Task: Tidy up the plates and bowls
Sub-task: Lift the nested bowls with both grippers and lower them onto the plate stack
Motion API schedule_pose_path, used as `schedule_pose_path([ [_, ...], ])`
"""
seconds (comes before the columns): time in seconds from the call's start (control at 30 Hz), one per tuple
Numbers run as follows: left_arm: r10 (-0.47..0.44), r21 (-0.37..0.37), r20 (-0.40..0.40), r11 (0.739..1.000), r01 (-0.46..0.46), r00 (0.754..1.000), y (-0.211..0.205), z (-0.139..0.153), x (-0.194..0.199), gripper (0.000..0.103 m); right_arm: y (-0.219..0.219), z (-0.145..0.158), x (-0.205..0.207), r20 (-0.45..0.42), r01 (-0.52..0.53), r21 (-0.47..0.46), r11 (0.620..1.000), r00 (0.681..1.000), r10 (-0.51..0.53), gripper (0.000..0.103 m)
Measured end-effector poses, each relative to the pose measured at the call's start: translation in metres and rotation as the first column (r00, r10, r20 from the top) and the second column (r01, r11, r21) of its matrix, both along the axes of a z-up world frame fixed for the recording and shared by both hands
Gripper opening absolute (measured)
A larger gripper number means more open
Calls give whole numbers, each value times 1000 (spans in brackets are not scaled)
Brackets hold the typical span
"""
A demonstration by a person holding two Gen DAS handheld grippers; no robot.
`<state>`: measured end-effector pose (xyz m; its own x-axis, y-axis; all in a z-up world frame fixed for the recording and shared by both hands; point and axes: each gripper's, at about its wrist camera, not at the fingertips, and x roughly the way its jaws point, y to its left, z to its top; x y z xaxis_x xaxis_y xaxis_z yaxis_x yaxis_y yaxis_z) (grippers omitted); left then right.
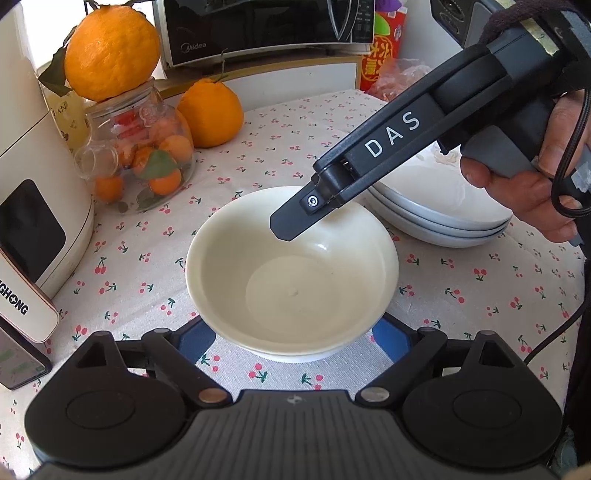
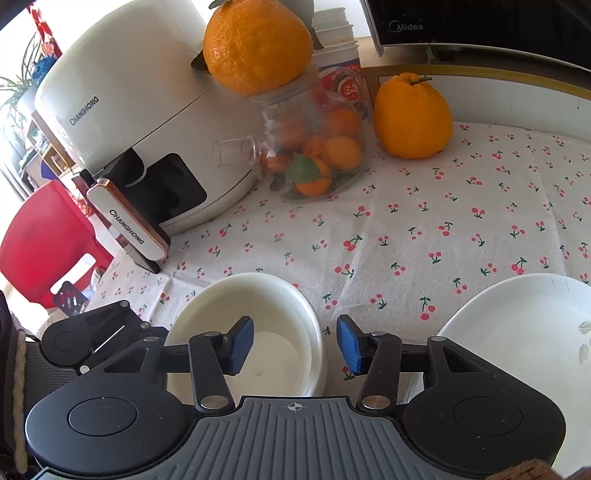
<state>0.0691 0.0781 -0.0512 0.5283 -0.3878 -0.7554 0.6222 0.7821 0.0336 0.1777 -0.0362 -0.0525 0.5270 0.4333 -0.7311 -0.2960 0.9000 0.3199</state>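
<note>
1. Closest to the left wrist camera, our left gripper (image 1: 293, 338) was spread wide, its blue pads on either side of the white bowl's (image 1: 291, 273) base; we could not tell whether they touched it.
2. On the cherry-print tabletop (image 1: 480, 295) the bowl sat upright, and its inside looked bare.
3. Above the bowl's far rim, our right gripper (image 1: 282, 229) came in from the right, tip pointing down over the bowl's interior.
4. From the right wrist camera, that gripper (image 2: 295, 343) was released, holding nothing, one blue pad (image 2: 242, 345) over the bowl (image 2: 266, 295) and the other (image 2: 349, 345) outside its rim.
5. Just right of the bowl, a stack of white plates (image 1: 443, 218) rested on the tabletop, partly behind our right hand (image 1: 535, 184).
6. Farther back stood a glass jar (image 1: 147, 147) of small oranges, a large orange (image 1: 110, 48) on its mouth and another orange (image 1: 208, 112) beside it.
7. At the left stood a white Changhong appliance (image 2: 122, 110); at the back, a Midea microwave (image 1: 266, 29).
</note>
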Motion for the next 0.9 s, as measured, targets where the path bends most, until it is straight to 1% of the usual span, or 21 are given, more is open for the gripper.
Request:
schedule_pose_path([
  [0.07,2,5,-1,1000,-2,1000,-1,1,-1,90,1,1,-1,-1,-4,0,1000,1000,4,36],
  [0.2,9,16,-10,1000,-9,1000,-2,2,-1,89,1,3,-4,8,-4,-16,1000,1000,4,31],
  [0.33,15,14,-8,1000,-15,1000,-3,5,-1,89,0,6,-7,14,3,-10,1000,1000,-3,31],
  [0.5,22,16,10,1000,-22,1000,-6,12,-3,89,-1,15,-12,44,12,-11,1000,999,-11,31],
  [0.77,27,-6,50,1000,-27,998,-17,29,-3,89,-15,33,-15,89,37,18,999,995,-38,31],
  [0.9,27,-29,67,999,-26,997,-26,35,-2,89,-26,43,-19,116,57,34,998,991,-60,31],
])
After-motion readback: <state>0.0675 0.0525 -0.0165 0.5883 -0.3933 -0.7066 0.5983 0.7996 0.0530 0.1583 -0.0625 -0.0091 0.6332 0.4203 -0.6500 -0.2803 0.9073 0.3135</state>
